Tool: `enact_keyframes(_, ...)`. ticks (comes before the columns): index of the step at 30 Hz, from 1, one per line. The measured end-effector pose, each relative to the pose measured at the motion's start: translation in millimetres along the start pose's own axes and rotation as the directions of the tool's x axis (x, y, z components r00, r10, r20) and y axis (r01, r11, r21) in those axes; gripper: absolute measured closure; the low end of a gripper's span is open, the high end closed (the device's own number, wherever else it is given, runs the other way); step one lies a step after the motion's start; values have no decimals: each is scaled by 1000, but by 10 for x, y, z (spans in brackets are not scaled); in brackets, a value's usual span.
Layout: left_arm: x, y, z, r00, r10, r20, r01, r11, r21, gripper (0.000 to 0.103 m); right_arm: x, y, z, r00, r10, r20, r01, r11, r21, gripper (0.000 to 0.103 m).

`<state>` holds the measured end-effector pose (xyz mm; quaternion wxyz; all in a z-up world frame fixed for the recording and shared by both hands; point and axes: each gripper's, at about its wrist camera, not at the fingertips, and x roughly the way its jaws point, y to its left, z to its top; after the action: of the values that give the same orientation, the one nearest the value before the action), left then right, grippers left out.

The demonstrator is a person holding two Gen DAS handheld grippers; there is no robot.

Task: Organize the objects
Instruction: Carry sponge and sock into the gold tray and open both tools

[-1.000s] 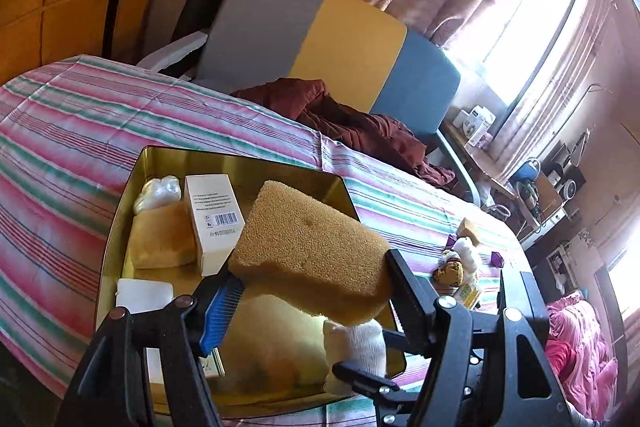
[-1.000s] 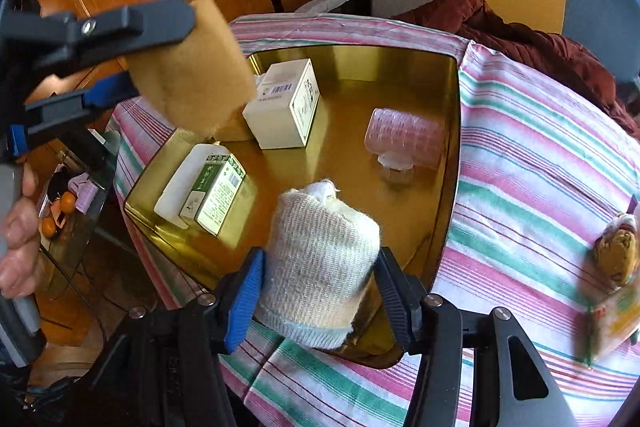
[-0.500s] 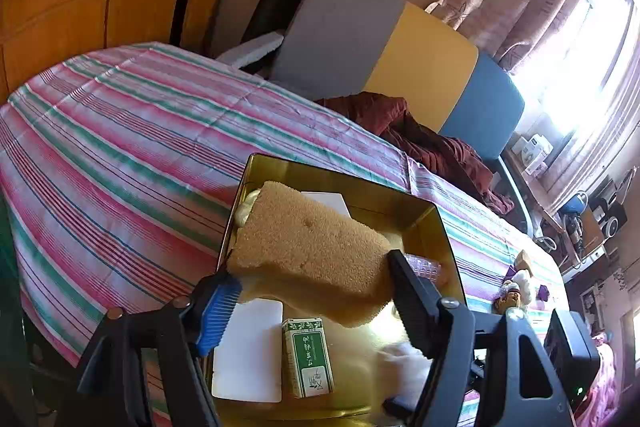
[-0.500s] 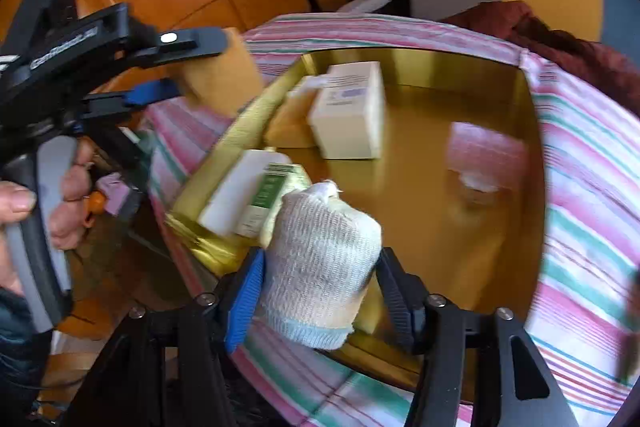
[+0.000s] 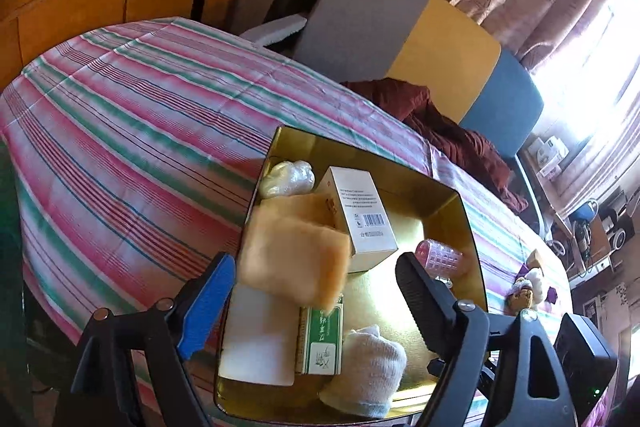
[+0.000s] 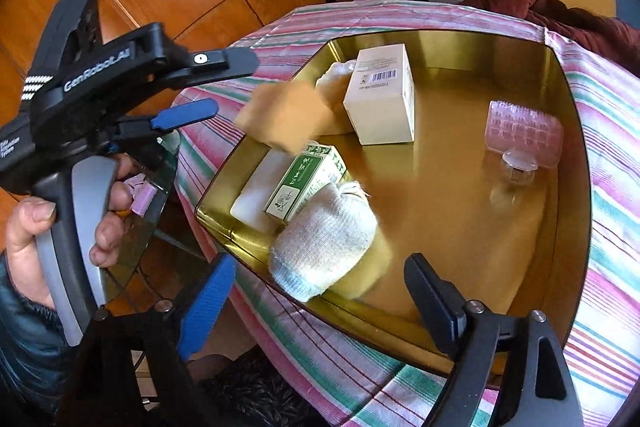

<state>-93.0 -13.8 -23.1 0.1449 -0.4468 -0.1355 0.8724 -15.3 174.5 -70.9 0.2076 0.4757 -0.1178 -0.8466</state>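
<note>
Both grippers, left gripper (image 5: 316, 291) and right gripper (image 6: 320, 291), gape over the gold tray (image 6: 460, 51).

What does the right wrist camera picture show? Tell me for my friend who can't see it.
A blurry yellow sponge is in the air over a gold tray, below the open left gripper. The tray holds a rolled white cloth, a green box, a white box and a pink case. The right gripper is open too.
</note>
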Motion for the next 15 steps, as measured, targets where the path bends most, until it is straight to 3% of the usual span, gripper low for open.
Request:
enact_keyframes(5, -183, -42, -37, 998, 32, 52, -33, 999, 9, 19, -85, 33, -17, 998, -58, 24, 58, 998, -17, 8)
enact_keyframes(15, -445, -417, -309, 978, 129, 165, -157, 973, 170, 20, -329, 114, -17, 974, -193, 115, 200, 978, -53, 0)
